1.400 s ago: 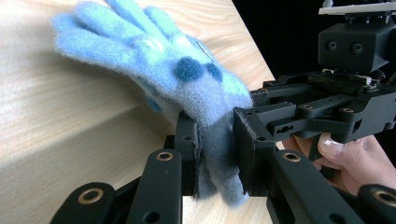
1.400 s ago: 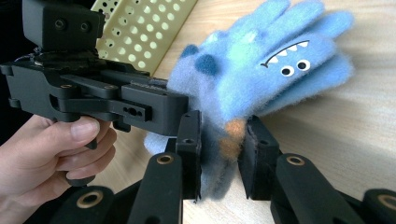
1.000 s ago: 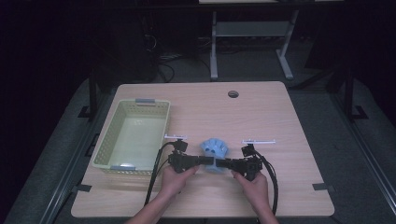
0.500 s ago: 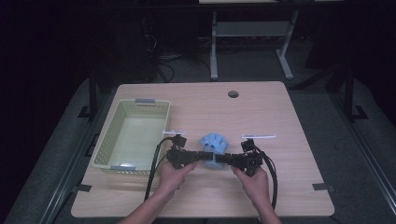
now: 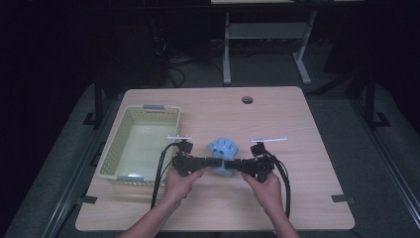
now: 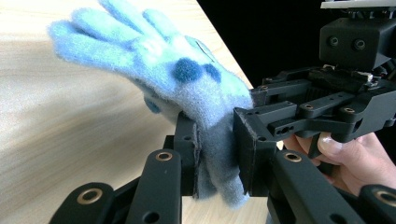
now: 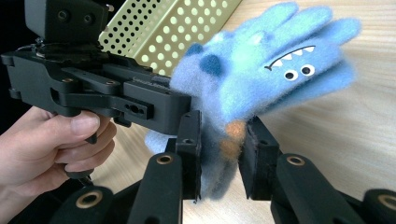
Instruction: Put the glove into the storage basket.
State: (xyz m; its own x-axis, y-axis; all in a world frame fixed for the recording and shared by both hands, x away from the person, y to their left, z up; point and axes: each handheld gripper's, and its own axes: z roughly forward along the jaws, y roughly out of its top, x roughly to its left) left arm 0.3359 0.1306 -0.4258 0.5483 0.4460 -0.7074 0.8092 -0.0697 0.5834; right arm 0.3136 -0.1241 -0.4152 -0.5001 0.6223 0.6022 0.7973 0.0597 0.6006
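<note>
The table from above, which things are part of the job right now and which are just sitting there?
In the job:
- blue glove, pinched at its cuff from both sides and held off the table
- left gripper
- right gripper

Just sitting there:
- pale green basket, nothing visible inside, left of the glove
- wooden table

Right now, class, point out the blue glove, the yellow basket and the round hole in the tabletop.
blue glove (image 7: pixel 275 70), right gripper view, on its palm just left of the printed eyes.
yellow basket (image 5: pixel 113 151), high view, on its left wall.
round hole (image 5: pixel 247 99), high view, on its dark centre near the table's far edge.
</note>
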